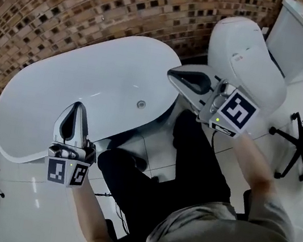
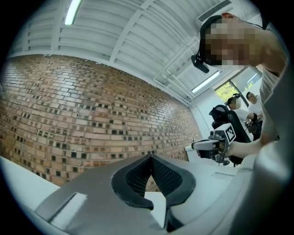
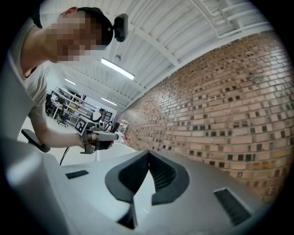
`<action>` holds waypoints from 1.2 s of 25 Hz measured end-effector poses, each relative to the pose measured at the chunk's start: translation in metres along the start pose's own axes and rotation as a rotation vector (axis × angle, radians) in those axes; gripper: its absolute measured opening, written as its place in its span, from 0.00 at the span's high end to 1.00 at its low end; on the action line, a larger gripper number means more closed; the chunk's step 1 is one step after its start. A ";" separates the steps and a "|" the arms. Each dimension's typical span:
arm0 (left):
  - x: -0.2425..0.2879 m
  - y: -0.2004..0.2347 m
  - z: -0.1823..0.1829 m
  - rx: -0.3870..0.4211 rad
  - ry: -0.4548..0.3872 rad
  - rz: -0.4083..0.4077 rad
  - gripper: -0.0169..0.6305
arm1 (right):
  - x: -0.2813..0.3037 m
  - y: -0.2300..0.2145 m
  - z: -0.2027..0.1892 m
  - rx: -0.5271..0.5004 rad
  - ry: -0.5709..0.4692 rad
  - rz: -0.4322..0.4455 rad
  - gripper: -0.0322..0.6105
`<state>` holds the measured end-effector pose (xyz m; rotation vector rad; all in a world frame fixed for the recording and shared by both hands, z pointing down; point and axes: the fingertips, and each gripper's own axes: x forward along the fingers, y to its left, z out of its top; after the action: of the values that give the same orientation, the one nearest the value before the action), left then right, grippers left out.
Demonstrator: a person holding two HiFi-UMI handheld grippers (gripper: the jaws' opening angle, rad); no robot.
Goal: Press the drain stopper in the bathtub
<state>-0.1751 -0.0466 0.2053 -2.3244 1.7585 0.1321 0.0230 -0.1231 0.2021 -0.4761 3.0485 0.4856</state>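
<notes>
My grey sleeve [image 1: 218, 238] fills the near corner of the head view at 5 o'clock. My left claw [image 1: 77, 105] is held low at 7 o'clock and points toward 12, its tip over the near rim of the white oval bathtub [image 1: 60, 82]. Its own view shows the two dark ribbed pads pressed together at the tips, pinching nothing.

My right claw [image 1: 173, 75] sits at 1 o'clock, turned to point toward 9 over the tub's right end, just beside the white toilet [image 1: 254, 60]. Its pads also meet at the tips and hold nothing.

The drain stopper [image 1: 141, 104] is a small round grey disc on the tub's white floor, toward its right end. It lies at about 3 o'clock from my left claw's tip and 7 o'clock from my right, touched by neither.

The only markings are black-and-white squares on my marker cubes [image 1: 67, 172]. A brick wall [image 1: 102, 0] runs behind the tub at 11 o'clock.
</notes>
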 end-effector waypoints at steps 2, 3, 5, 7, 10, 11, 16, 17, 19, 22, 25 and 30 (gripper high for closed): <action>0.009 0.010 -0.030 0.022 0.041 -0.001 0.97 | 0.017 0.002 -0.031 0.000 0.065 0.026 0.95; 0.014 0.014 -0.046 0.029 0.060 -0.007 0.97 | 0.026 0.003 -0.048 -0.003 0.099 0.040 0.95; 0.024 0.022 -0.077 0.026 0.094 -0.022 0.97 | 0.045 0.006 -0.084 -0.005 0.183 0.068 0.95; 0.034 0.029 -0.108 0.013 0.126 -0.037 0.97 | 0.064 0.009 -0.126 -0.022 0.259 0.103 0.95; 0.050 0.040 -0.154 0.019 0.177 -0.047 0.97 | 0.090 0.014 -0.193 -0.043 0.391 0.169 0.95; 0.054 0.045 -0.169 0.025 0.191 -0.041 0.97 | 0.097 0.016 -0.214 -0.048 0.435 0.193 0.95; 0.061 0.085 -0.223 -0.018 0.177 0.081 0.97 | 0.141 0.027 -0.300 -0.076 0.604 0.333 0.95; 0.062 0.092 -0.230 -0.031 0.169 0.106 0.97 | 0.151 0.029 -0.314 -0.084 0.632 0.360 0.95; 0.064 0.101 -0.240 -0.046 0.152 0.138 0.97 | 0.170 0.031 -0.343 -0.096 0.687 0.408 0.95; 0.064 0.104 -0.242 -0.050 0.100 0.147 0.97 | 0.196 0.031 -0.394 -0.101 0.778 0.468 0.95; 0.062 0.105 -0.244 -0.027 0.070 0.172 0.97 | 0.216 0.031 -0.450 -0.063 0.883 0.512 0.95; 0.055 0.119 -0.261 -0.113 0.092 0.227 0.97 | 0.234 0.030 -0.543 0.056 1.049 0.518 0.95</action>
<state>-0.2896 -0.1891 0.4326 -2.2299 2.1095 0.1687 -0.1931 -0.3314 0.7130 0.1714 4.2044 0.1492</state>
